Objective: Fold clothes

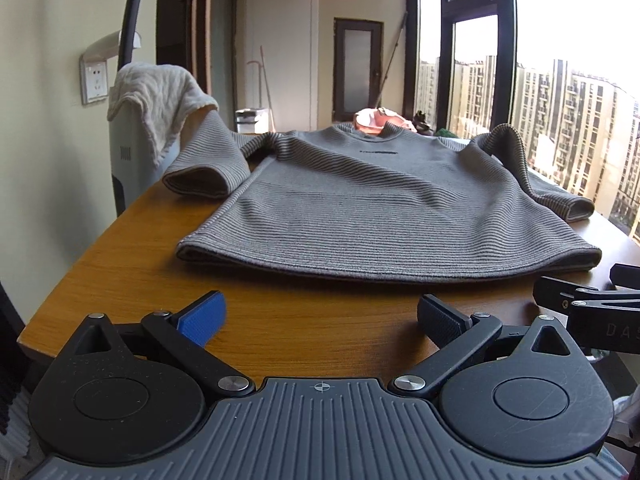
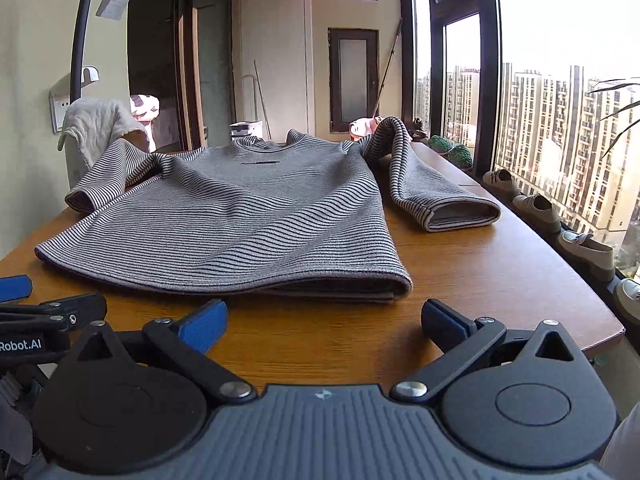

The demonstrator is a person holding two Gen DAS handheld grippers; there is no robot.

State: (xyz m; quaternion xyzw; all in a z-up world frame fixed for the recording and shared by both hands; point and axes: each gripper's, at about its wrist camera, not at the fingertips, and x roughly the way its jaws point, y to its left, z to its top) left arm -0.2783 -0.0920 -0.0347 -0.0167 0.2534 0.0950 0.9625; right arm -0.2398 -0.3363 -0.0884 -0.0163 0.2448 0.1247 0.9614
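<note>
A grey striped long-sleeved sweater [image 1: 360, 200] [image 2: 240, 216] lies flat, front up, on the wooden table [image 1: 280, 320] [image 2: 500, 272], hem toward me and both sleeves bent back beside the body. My left gripper [image 1: 320, 318] hovers open above the near table edge, a little short of the hem, with nothing between its fingers. My right gripper [image 2: 324, 320] is open too, just short of the hem's right corner. The other gripper shows at the edge of each view: the right one [image 1: 576, 300], the left one [image 2: 40, 312].
A cream cloth [image 1: 156, 96] is draped over a white appliance left of the table. A pink item [image 1: 376, 118] sits behind the collar. Shoes [image 2: 540, 208] and potted plants [image 2: 452, 148] line the window sill on the right. The table's right edge [image 2: 600, 320] is close.
</note>
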